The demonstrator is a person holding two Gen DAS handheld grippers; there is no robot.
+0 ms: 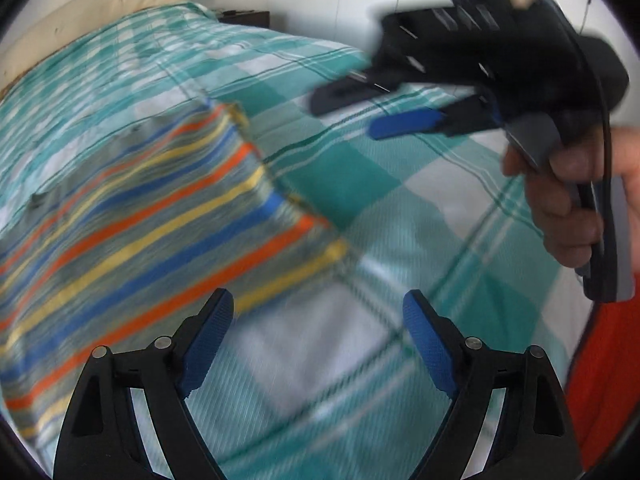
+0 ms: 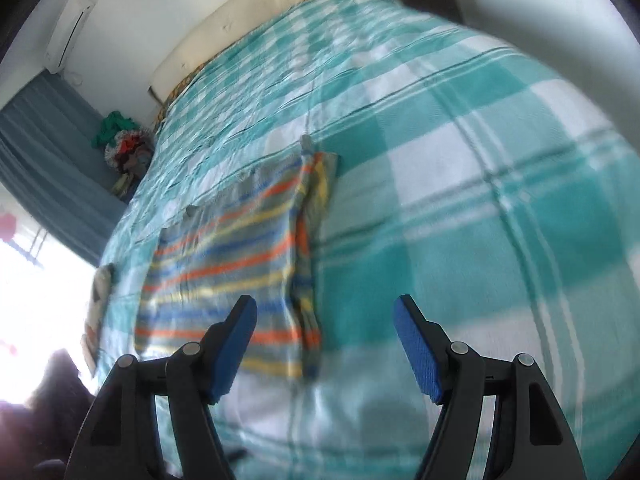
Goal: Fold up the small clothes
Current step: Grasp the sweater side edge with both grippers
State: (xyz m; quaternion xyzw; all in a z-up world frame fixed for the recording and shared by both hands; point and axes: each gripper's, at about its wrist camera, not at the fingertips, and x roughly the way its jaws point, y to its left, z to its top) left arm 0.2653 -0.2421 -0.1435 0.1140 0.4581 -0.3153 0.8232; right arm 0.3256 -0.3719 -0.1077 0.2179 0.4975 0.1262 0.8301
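Both the left gripper [image 1: 318,340] and right gripper [image 2: 325,346] hang spread and empty above a striped garment [image 2: 228,256] lying flat on the checked bedspread [image 2: 460,208], soft, light fabric best pinched at its near corners.

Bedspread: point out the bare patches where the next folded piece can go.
The checked bedspread is bare right of the striped garment, and beyond it toward the cream headboard. Left of the garment, near the bed edge, small items crowd it. Both grippers hang open, empty.
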